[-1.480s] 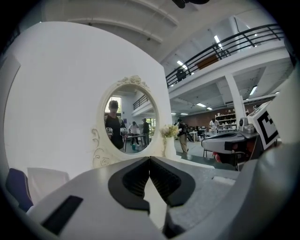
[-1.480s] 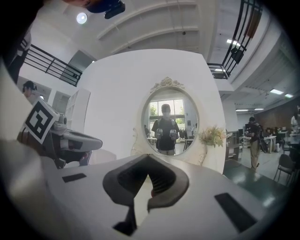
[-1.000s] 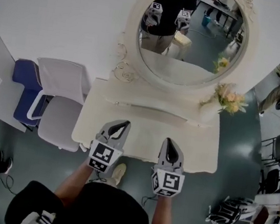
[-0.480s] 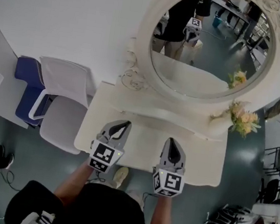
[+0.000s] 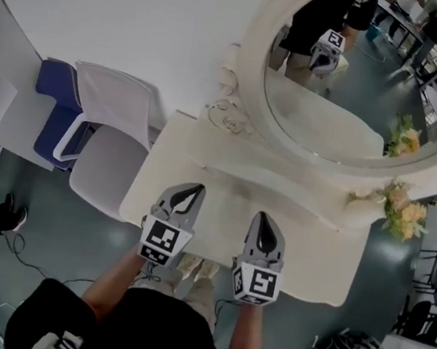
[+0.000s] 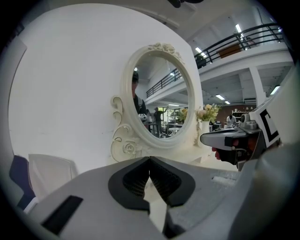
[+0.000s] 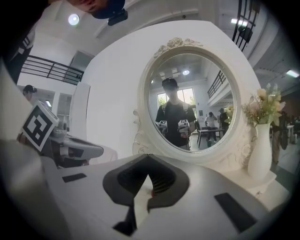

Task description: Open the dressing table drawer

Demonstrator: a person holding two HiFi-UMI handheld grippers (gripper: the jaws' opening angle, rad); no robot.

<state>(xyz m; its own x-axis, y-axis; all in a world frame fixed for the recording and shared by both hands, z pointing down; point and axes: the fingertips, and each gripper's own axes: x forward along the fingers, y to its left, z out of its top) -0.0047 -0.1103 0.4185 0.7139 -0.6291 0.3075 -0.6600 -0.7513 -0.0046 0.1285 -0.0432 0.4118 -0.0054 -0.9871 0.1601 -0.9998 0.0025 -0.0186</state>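
Left tongs (image 5: 198, 188) and right tongs (image 5: 263, 215) are pressed together; the dressing table's (image 5: 313, 249) front edge lies beneath.

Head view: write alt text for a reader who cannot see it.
From above, a person holds a left gripper and right gripper, both shut, over the front of a cream dressing table with an oval mirror. Flowers stand at its right end.

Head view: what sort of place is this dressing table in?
Probably an open workshop or lab hall, not a bedroom: office chairs stand beside the dressing table, and its mirror reflects work tables.
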